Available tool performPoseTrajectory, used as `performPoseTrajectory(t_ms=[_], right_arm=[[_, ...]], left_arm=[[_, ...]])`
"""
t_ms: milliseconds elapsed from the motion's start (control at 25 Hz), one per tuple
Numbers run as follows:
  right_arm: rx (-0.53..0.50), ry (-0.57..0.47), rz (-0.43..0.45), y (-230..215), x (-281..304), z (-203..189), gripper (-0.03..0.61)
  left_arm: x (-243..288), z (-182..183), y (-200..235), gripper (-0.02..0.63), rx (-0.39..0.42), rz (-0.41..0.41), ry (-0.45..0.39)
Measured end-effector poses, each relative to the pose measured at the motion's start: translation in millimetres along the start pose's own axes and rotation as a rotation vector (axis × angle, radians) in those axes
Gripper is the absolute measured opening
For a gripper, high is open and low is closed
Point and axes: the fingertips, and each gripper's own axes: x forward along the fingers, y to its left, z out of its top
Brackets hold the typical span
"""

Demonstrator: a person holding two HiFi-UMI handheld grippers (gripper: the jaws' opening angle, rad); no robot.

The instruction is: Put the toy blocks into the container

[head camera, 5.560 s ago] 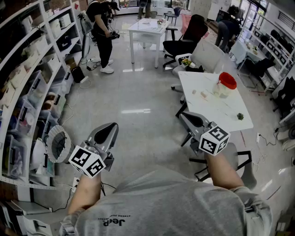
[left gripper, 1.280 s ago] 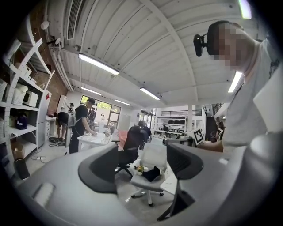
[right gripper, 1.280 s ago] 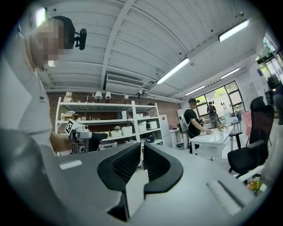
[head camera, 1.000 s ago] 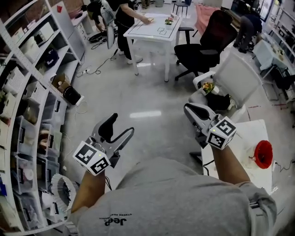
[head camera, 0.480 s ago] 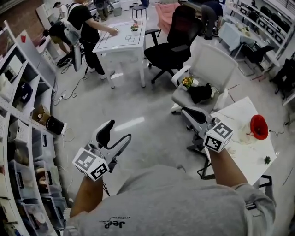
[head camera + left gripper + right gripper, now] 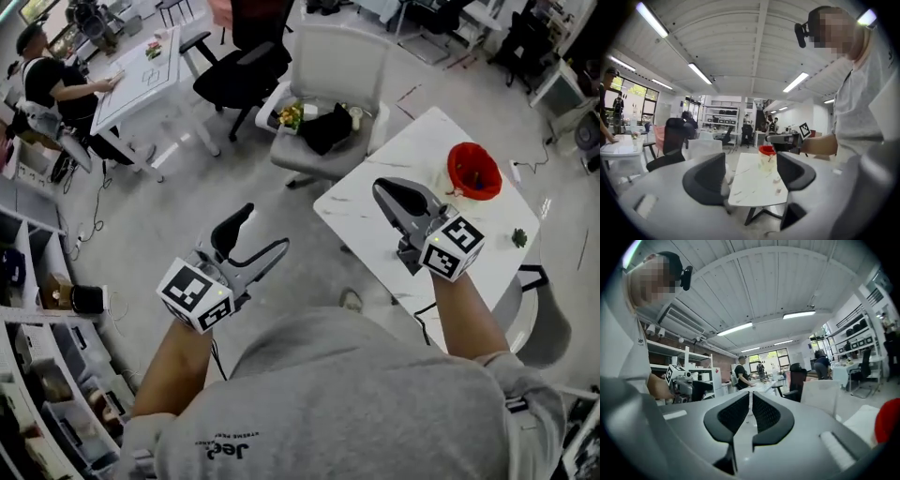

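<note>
Apparently just arriving at the white table [image 6: 412,141], where the red-rimmed container [image 6: 473,172] stands and any toy blocks are too small to identify, the left gripper [image 6: 261,231] hangs spread and empty, the right gripper [image 6: 380,187] pressed together, empty.

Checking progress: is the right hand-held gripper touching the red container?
Apart. Head view shows bare table between right hand-held gripper and red container.

Head view steep down, gripper views horiz.; table [image 6: 358,212] shared.
</note>
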Motion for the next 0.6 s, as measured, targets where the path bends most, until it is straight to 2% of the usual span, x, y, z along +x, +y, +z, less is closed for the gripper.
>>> performPoseTrajectory(t_ms=[280,440,600], right_arm=[[0.055,-0.015,-0.278,-111.0,-134.0,-23.3,0.006],[0.091,-0.009,-0.380,-146.0,-192.4,-41.1,0.006],[0.126,0.005,-0.446,-166.1,-232.8,-64.9,0.006]], left_arm=[[176.8,-45.3,-86.3,0.371,0.069,-0.324,0.137],[246.6,-103.7,-134.2,0.371,0.123,-0.473,0.259],[284.0,-177.4,-177.3,0.371,0.171,-0.589,0.424]])
